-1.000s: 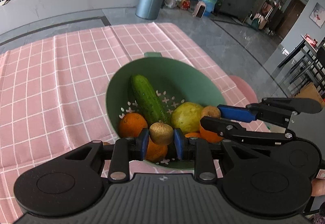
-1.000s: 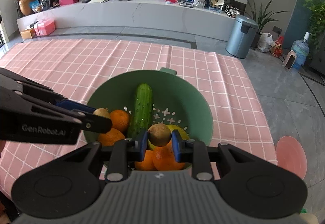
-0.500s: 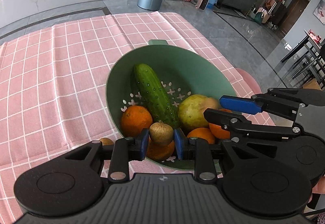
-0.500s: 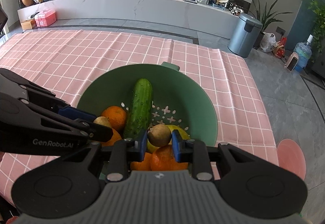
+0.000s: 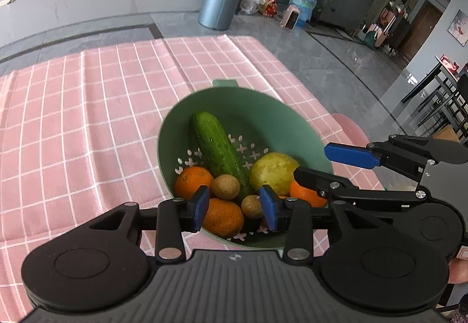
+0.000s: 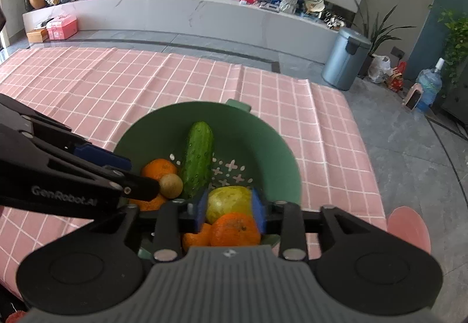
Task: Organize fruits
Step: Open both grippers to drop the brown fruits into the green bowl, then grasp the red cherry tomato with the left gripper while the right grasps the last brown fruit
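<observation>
A green colander bowl [image 5: 263, 106] [image 6: 263, 141] on the pink checked cloth holds a cucumber [image 5: 216, 147] [image 6: 199, 156], several oranges [image 5: 193, 181] [image 6: 235, 229], a yellow-green pear [image 5: 273, 169] [image 6: 229, 200] and two small brown fruits [image 5: 225, 187] [image 5: 251, 206]. My left gripper [image 5: 234, 209] hangs over the bowl's near side with its jaws opening; nothing is pressed between its pads, and one brown fruit lies loose just below. My right gripper [image 6: 229, 209] is also opening over the pear and an orange, gripping nothing. Each gripper shows from the side in the other's view.
The pink checked tablecloth [image 5: 87, 118] stretches to the left and back of the bowl. A pink round stool seat [image 6: 409, 226] sits off the table's right edge. A grey bin [image 5: 220, 1] and a white counter [image 6: 175, 15] stand far behind.
Both grippers were shut on small brown fruits; both have let go and their pads stand apart. The brown fruits now lie among the oranges in the bowl.
</observation>
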Tool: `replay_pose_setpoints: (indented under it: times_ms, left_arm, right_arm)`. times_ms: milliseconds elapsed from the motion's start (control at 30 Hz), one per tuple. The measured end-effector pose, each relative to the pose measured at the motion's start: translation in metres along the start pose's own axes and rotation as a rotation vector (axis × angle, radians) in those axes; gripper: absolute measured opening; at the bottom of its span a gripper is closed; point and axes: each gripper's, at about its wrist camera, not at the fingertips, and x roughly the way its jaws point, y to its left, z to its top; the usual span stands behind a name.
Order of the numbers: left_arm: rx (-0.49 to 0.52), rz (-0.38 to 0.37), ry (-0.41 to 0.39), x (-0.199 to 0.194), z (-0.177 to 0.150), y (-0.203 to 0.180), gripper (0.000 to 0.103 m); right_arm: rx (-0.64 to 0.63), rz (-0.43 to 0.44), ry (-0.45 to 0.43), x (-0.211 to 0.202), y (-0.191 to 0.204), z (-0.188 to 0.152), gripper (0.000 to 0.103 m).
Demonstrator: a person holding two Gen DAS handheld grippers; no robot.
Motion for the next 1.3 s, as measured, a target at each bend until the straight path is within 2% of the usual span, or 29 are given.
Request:
replay_pose_setpoints:
  times_ms: [233, 467, 767, 900, 967, 1100, 1300]
  left_arm:
    - [0.063, 0.030, -0.048, -0.028, -0.005, -0.009, 0.050]
    - [0.087, 0.067, -0.080, -0.060, -0.021, 0.001, 0.050]
    - [0.084, 0.138, -0.081, -0.093, -0.052, 0.037, 0.050]
    - [0.082, 0.163, -0.088, -0.098, -0.065, 0.059, 0.050]
    - [0.057, 0.149, -0.095, -0.100, -0.071, 0.071, 0.050]
    - [0.019, 0.127, -0.138, -0.102, -0.082, 0.089, 0.050]
    - [-0.027, 0.116, -0.150, -0.087, -0.098, 0.111, 0.050]
  right_arm:
    - [0.035, -0.019, -0.054, -0.025, 0.005, -0.003, 0.046]
    - [0.103, -0.020, -0.116, -0.050, 0.027, -0.017, 0.055]
    - [0.181, -0.003, -0.158, -0.062, 0.075, -0.039, 0.055]
    - [0.209, 0.030, -0.151, -0.056, 0.100, -0.044, 0.055]
    - [0.222, 0.045, -0.136, -0.049, 0.112, -0.044, 0.055]
    - [0.201, 0.052, -0.124, -0.034, 0.131, -0.046, 0.055]
    - [0.187, 0.032, -0.101, -0.011, 0.142, -0.047, 0.053]
